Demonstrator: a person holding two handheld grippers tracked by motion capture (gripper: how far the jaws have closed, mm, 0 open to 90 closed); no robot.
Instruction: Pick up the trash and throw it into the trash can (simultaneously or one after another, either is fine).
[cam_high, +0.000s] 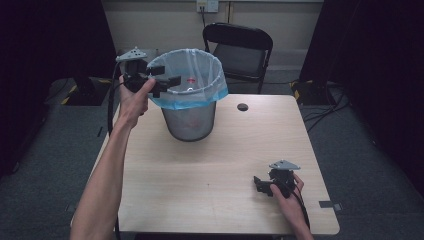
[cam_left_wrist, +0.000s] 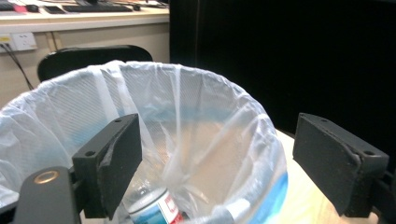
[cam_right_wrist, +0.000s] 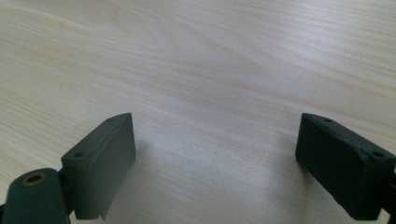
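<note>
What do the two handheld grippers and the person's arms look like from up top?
Both grippers, left gripper and right gripper, are black, each with two flat rectangular jaw pads and a grey three-cornered plate on top. A black cable trails from the left one. The forearms are bare, with no sleeves in frame.

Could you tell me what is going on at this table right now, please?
A person works at a wooden table with a gripper in each hand. The left gripper is held over the rim of a wire bin lined with a plastic bag; its jaws are open with nothing between them. A bottle lies at the bottom of the bin. The right gripper rests low over the bare tabletop near the person, also open and holding nothing.
</note>
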